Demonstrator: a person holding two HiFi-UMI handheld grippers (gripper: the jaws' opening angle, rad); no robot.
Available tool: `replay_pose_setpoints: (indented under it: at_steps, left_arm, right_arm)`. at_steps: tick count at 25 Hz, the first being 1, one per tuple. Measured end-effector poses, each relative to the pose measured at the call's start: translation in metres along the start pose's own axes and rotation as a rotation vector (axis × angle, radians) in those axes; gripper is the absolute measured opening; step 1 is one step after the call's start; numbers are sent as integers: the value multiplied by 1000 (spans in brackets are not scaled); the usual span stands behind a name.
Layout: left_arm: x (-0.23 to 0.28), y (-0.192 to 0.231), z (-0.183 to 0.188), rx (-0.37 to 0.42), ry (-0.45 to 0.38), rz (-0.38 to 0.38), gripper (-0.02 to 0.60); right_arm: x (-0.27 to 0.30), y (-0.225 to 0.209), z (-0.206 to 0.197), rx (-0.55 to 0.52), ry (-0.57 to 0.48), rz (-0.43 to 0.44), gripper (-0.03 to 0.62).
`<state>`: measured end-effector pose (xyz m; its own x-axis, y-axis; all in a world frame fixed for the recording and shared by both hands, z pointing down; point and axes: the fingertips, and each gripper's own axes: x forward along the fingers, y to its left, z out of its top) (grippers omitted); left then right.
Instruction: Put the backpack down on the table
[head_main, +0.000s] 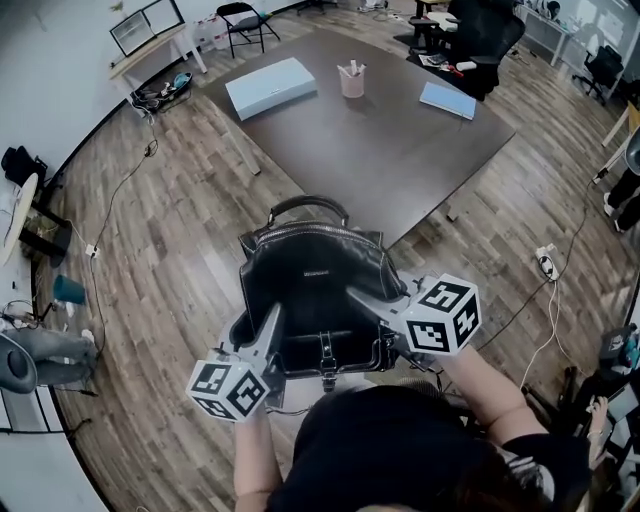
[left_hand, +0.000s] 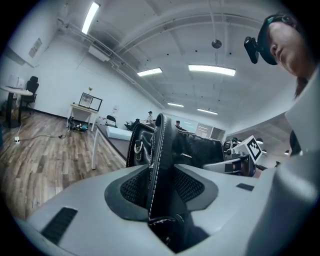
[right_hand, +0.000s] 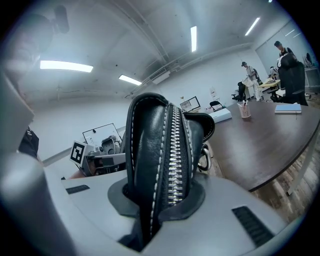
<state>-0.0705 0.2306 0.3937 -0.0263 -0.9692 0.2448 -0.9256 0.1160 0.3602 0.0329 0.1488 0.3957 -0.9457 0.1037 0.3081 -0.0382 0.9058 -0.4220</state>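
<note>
A black leather backpack (head_main: 315, 280) hangs in the air between my two grippers, over the wooden floor just short of the near corner of the dark brown table (head_main: 380, 160). My left gripper (head_main: 268, 325) is shut on the bag's left edge. In the left gripper view a stitched leather edge (left_hand: 159, 165) is pinched between the pads of the left gripper (left_hand: 162, 187). My right gripper (head_main: 365, 297) is shut on the bag's right side. In the right gripper view the zipped seam (right_hand: 172, 150) stands upright in the right gripper (right_hand: 162, 200), with the table (right_hand: 270, 140) beyond it.
On the table lie a light blue box (head_main: 270, 87), a pink cup with pens (head_main: 352, 80) and a blue notebook (head_main: 447, 100). A black office chair (head_main: 485, 40) stands at the far side. Cables and a power strip (head_main: 547, 265) lie on the floor to the right.
</note>
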Motion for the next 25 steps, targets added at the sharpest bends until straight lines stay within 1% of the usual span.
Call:
replay_pose_setpoints:
  at_steps: [5,9,12,14,18,22,25]
  left_arm:
    - [1,38,19,10,-7,7,175]
    - [10,55,31,0,-21,11,175]
    - [26,66,43,-4,-37,18,173]
    - [39,73,53,-2,-41,38,173]
    - [60,89,75,27,-51,79,173]
    - [83,104,100,30,-56,101,173]
    - [106,112,121,52,-76,104,173]
  right_arm:
    - [39,1,14,7,-3,1,54]
    - [55,-5,28,6,11,4,54]
    - [68,-20,43,-7,12,11,54]
    - [78,-33,55,-12,11,27,54]
    - [97,-53,80,-13,-1,63,54]
    - [115,-71,108,-9,2,93,52]
    - [123,-88,133,-23,-9,104,52]
